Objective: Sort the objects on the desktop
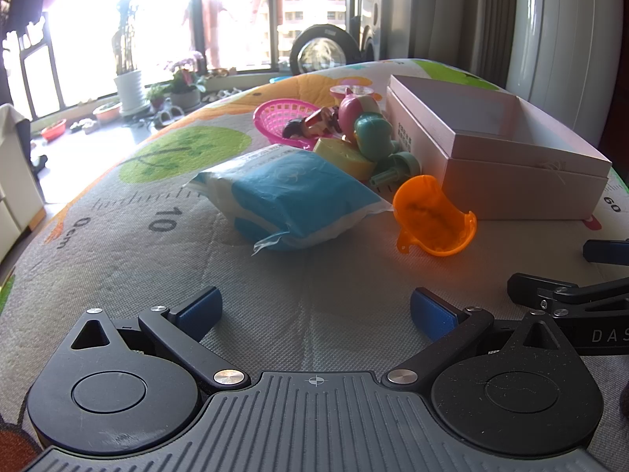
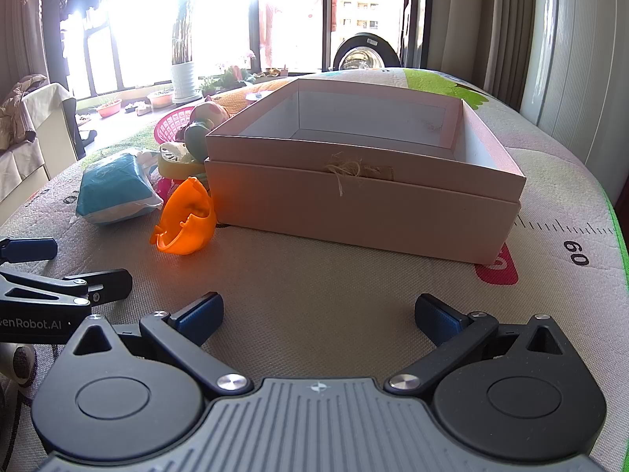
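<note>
Item 1 – left gripper (image 1: 314, 310): black linkage, blue pads, jaws spread fully wide, nothing between them; hovers tilted down over the printed mat (image 1: 275, 275). Its side shows at 9 o'clock in the right wrist view.

Item 2 – right gripper (image 2: 318, 314): same build, jaws at full spread, empty, over bare mat in front of the box. Its fingers show at 3 o'clock in the left wrist view.

Item 3 – box (image 2: 365, 192): pale pink/beige card, open top, white inside, nothing seen in it; frayed twine tuft on front wall. 12 o'clock from right gripper, 1–2 o'clock from left.

Item 4 – orange scoop-shaped plastic piece (image 1: 432, 216): translucent, lying on its side, just beside box's front left corner; 1 o'clock from left gripper.

Item 5 – blue and white soft pack (image 1: 291, 200): sealed plastic wrap, puffy, flat on mat, 12 o'clock from left gripper, near orange piece, apart from it.

Item 6 – toy heap behind the pack, against box's left wall: pink mesh basket (image 1: 283, 118), small dark-haired figure (image 1: 310, 126) at the basket's rim, pink/teal doll-like toy (image 1: 365, 126), yellow block (image 1: 346, 157), pale green part (image 1: 397, 167). Exact contacts hard to tell.

Bkgd: bright window, potted plants.
</note>
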Action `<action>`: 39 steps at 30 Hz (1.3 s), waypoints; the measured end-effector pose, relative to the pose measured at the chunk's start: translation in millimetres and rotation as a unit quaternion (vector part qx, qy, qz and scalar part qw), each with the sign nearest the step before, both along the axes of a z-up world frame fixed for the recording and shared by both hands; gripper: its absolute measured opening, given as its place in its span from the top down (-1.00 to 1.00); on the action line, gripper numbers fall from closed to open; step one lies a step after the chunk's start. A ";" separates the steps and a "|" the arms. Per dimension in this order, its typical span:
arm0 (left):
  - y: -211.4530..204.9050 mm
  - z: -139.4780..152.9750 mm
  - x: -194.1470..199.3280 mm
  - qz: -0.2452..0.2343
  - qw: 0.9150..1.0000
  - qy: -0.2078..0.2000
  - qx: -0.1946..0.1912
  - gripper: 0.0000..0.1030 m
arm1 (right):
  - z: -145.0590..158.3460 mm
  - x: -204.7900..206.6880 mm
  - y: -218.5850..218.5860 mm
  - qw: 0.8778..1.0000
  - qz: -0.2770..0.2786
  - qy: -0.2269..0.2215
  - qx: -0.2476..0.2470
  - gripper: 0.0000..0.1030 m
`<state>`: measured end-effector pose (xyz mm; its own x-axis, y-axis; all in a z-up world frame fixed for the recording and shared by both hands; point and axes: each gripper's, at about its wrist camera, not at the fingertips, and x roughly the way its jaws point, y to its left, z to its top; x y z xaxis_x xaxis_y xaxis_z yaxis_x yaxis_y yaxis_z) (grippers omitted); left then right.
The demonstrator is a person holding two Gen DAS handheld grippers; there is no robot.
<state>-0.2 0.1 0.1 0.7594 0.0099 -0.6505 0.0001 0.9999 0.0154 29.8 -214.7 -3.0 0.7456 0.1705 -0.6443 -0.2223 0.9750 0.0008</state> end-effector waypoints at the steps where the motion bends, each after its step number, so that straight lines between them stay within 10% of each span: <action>1: 0.0 0.0 0.0 0.000 1.000 0.000 0.000 -1.00 | 0.0 0.0 -0.1 1.000 0.000 0.000 0.000 -1.00; 30: 8.3 6.4 -4.5 -0.055 0.998 0.037 0.000 -1.00 | 5.8 -7.7 -6.0 0.999 0.014 0.038 -0.005 -1.00; 39: 32.3 26.6 -16.9 -0.027 1.000 0.007 -0.009 -1.00 | 17.8 -15.8 -4.9 0.994 0.096 0.061 -0.004 -1.00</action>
